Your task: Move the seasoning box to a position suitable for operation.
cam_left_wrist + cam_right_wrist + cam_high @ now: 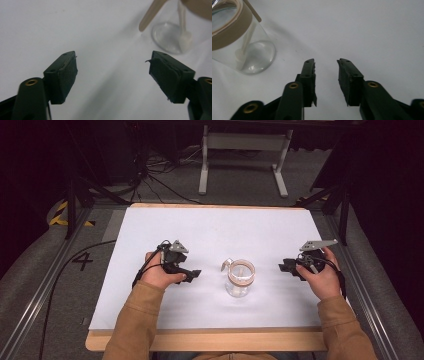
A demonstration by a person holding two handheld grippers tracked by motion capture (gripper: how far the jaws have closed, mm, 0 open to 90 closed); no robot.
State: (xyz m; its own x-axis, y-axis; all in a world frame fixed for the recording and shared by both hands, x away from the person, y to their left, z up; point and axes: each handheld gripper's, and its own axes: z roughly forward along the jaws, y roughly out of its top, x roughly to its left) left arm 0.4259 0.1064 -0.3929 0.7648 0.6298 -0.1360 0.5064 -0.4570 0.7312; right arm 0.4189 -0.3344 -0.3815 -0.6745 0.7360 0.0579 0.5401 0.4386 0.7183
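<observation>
Trouble could be coming if either hand is bumping the tall glass jar [239,279] standing on the white table [210,227] between them, because it could tip and roll. Left gripper [194,273] is resting near the jar's left side, jaws spread wide and holding nothing. Right gripper [285,266] is sitting on the jar's other side, jaws partly apart and pinching nothing.

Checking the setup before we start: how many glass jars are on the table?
1. The glass jar stands upright near the table's middle, between the left gripper and right gripper, touching neither.
</observation>
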